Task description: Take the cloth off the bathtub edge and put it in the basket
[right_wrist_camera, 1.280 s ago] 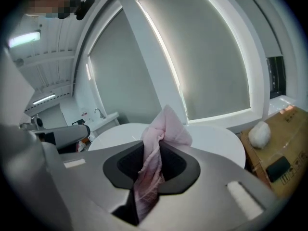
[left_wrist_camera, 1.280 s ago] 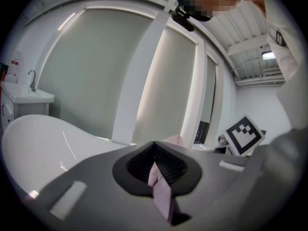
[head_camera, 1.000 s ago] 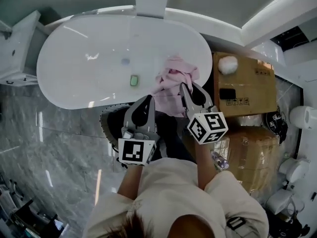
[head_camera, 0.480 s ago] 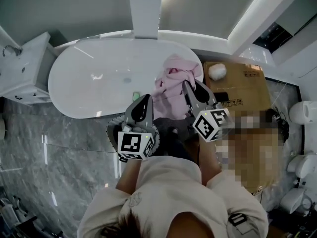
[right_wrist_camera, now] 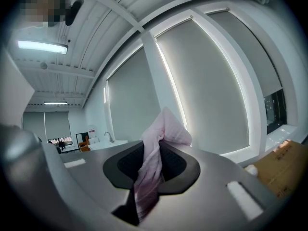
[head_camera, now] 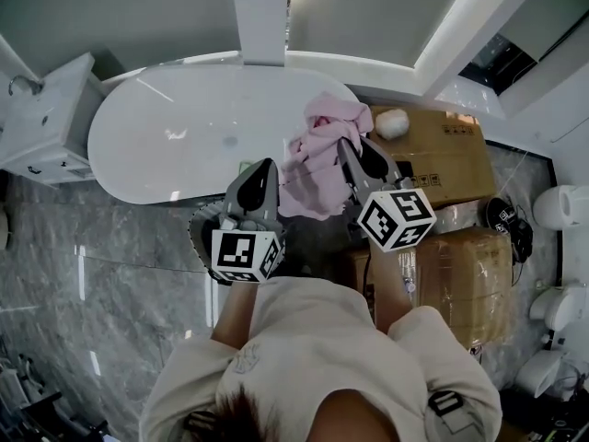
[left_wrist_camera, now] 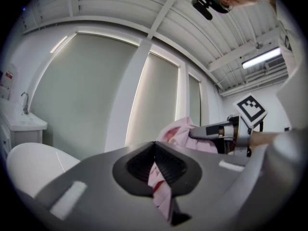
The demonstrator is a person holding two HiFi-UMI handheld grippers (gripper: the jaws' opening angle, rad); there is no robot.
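Nearest to us, from overhead, we see the shoulders of a person [head_camera: 317,357] in a pale top, both forearms held out ahead. Just past the left forearm, the left gripper [head_camera: 263,166] is closed, with a thin fold of pink fabric pinched between its ribbed pads. Just past the right forearm, the right gripper [head_camera: 348,151] is closed too, with a thicker bunch of the same fabric caught in its jaws and a tuft poking up above them. Both point level, away from the person.

The pink cloth [head_camera: 313,168] spans the gap between the two. Its long axis runs across from left to right, and its middle sags in loose folds. We judge it lifted off the bathtub [head_camera: 175,127] edge. From above, though, its far folds overlap the tub's right end, and we cannot tell whether any hem touches the rim.

The basket [head_camera: 199,236], dark and round, sits on the marble floor [head_camera: 110,274] against the near side of the tub. Only an arc of its rim shows, at the left of the left gripper. So the basket lies below the cloth and to its left. The left gripper is the nearer one, almost over it. The right gripper is well apart from it, on the side of the cardboard boxes [head_camera: 442,155]. We judge that the coming move must bring the cloth leftward and down.

Farthest off, behind the tub, pale window blinds [left_wrist_camera: 86,90] fill the wall.
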